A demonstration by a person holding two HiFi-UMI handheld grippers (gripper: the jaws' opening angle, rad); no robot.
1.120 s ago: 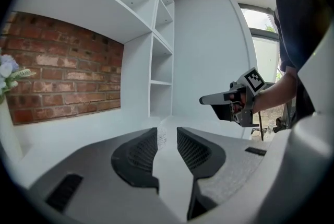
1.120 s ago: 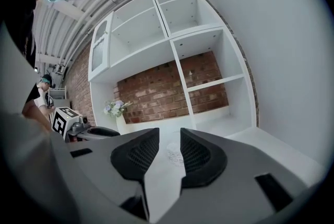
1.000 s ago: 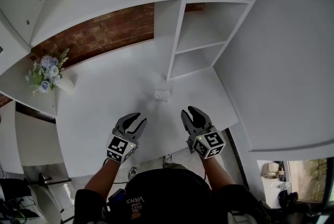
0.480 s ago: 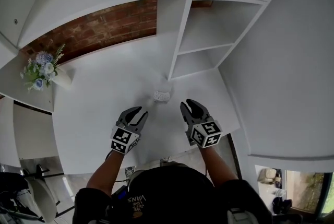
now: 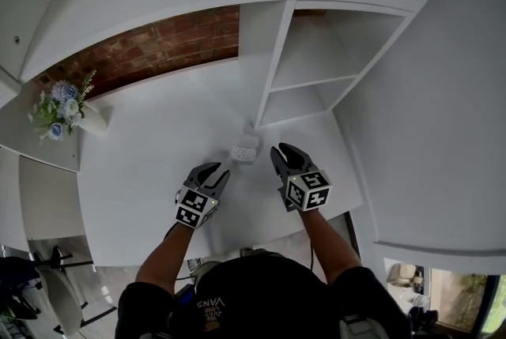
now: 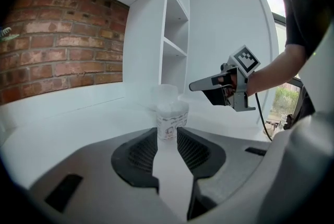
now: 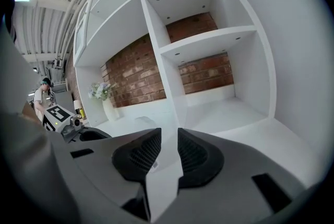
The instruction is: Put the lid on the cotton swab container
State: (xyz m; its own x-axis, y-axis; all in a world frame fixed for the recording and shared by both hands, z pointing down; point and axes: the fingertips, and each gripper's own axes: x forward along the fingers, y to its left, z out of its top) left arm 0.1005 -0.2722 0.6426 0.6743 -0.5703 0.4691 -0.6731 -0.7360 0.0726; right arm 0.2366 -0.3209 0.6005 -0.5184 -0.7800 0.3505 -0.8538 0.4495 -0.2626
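- Cotton swab container (image 5: 244, 152): small clear tub standing upright on the white desk (image 5: 150, 171), mouth open, white swab heads showing at the top (image 6: 171, 119); no lid on it yet.
- Lid (image 6: 164, 93): probably the faint translucent cap just behind the container; too pale to confirm.
- Left gripper (image 5: 217, 170): just short of the container on its near left side; jaws parted, nothing between them, container lined up beyond the gap.
- Right gripper (image 5: 281, 150): just beside the container on its right; jaws likewise parted and empty, pointed past the container toward the shelf unit (image 5: 308, 69).
- Step in hand, as judged: approach before the lid pickup.
  - Steady the container low on its wall, lightly.
  - Take the lid by its rim, hold it level, centre it over the mouth, then press straight down.
- Flower vase (image 5: 62, 110): well apart from the container, far left.
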